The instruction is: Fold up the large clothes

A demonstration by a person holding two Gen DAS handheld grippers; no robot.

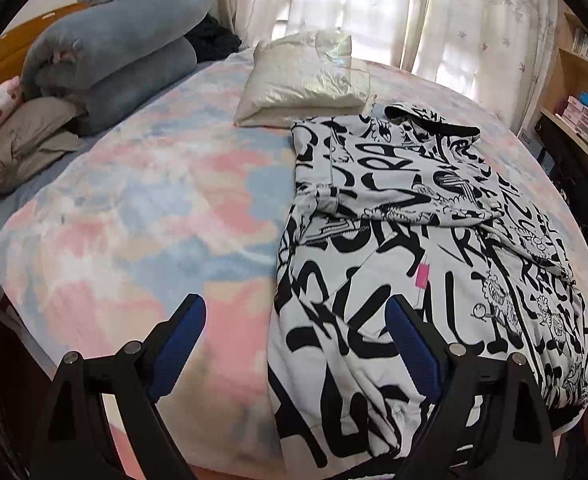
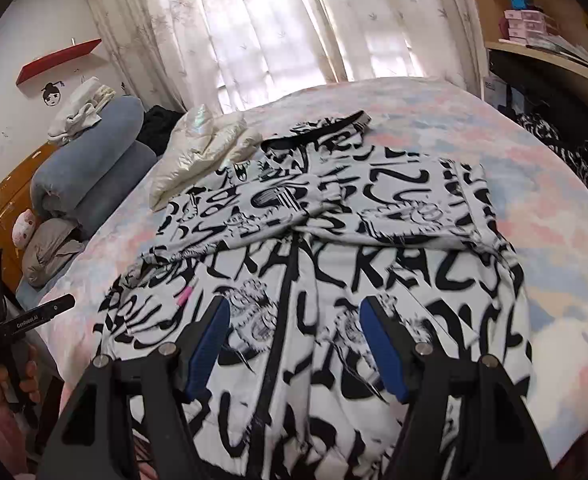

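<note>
As hoodie [image 2: 325, 264] lies lengthwise, hood faces curtains [image 2: 278, 20].

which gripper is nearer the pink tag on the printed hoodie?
Hard to call; probably left. Left gripper sits open just below the pink tag. Right gripper, open over the hoodie, has it up-left.

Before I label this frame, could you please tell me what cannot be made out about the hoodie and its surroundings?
- Printed hoodie near hem: in the right wrist view, cut off by the bottom edge and covered by the right gripper.
- Its right side: in the left wrist view, cut off by the fisheye rim.
- Pink tag: too small to read.
- Dark garment: mostly hidden behind the rolled blue duvet.
- Shelf boxes: too small to identify.
</note>
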